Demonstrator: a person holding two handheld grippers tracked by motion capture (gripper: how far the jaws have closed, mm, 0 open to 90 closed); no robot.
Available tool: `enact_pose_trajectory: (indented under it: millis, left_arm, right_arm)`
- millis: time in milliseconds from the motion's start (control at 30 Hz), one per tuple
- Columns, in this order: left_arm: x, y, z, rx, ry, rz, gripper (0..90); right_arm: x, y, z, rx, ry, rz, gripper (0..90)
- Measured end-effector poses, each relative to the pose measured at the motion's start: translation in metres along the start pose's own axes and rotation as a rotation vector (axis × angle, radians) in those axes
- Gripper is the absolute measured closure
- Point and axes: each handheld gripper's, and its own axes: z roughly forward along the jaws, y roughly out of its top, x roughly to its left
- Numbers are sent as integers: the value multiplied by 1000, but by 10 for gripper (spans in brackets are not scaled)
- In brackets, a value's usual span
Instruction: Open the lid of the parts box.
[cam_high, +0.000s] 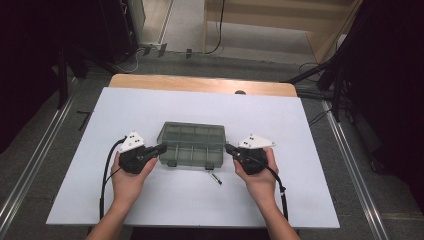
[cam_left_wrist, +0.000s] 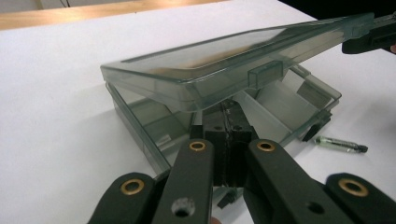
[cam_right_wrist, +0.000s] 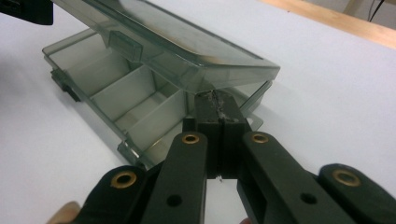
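Observation:
A smoky translucent compartment box (cam_high: 192, 142) sits mid-table on the white sheet. Its lid (cam_left_wrist: 224, 60) is tilted up off the base (cam_left_wrist: 140, 119), and several empty compartments (cam_right_wrist: 116, 98) show underneath. My left gripper (cam_high: 161, 149) is at the box's left end, shut, with its tips (cam_left_wrist: 229, 109) tucked under the lid's edge. At the right end my right gripper (cam_high: 229, 148) is shut too, its tips (cam_right_wrist: 215, 100) under the lid (cam_right_wrist: 187, 46). The pads of each meet with nothing between them. The box's black latches (cam_high: 209, 166) hang at the front.
A small thin tube-like part (cam_high: 216, 178) with a dark tip lies on the white sheet (cam_high: 150, 105) just in front of the box, also in the left gripper view (cam_left_wrist: 341, 145). The wooden table edge (cam_high: 200, 82) runs along the far side. Metal rails and cables flank the table.

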Motion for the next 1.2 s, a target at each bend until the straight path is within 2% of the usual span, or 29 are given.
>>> enact_pose_trajectory:
  millis: [200,300,333,433,633,867,967,1067,1100,1200]
  left_arm:
    - [1,11,0,-43,20,5,900]
    - [4,18,0,-70,-31,-56,900]
    - [4,20,0,-77,-33,-58,900]
    - [3,27,1,-89,-16,-42,900]
    - [6,32,4,-119,24,-34,898]
    - [13,36,4,-174,79,-23,895]
    - [17,36,4,-182,80,-17,890]
    - [20,34,4,-188,68,1,830]
    - [22,31,5,-197,60,2,748]
    - [27,26,6,-219,63,-9,668]
  right_arm:
    - [-2,5,1,-37,5,22,900]
    - [-4,8,2,-68,5,39,900]
    - [-4,8,2,-68,5,39,900]
    - [-5,11,2,-107,-8,44,900]
    - [-7,17,6,-141,-11,59,900]
    - [-10,25,10,-155,-10,71,900]
    - [-11,29,11,-160,-17,64,900]
    - [-13,34,12,-166,-25,62,900]
    - [-14,36,12,-170,-27,67,900]
    - [-15,37,13,-170,-28,69,900]
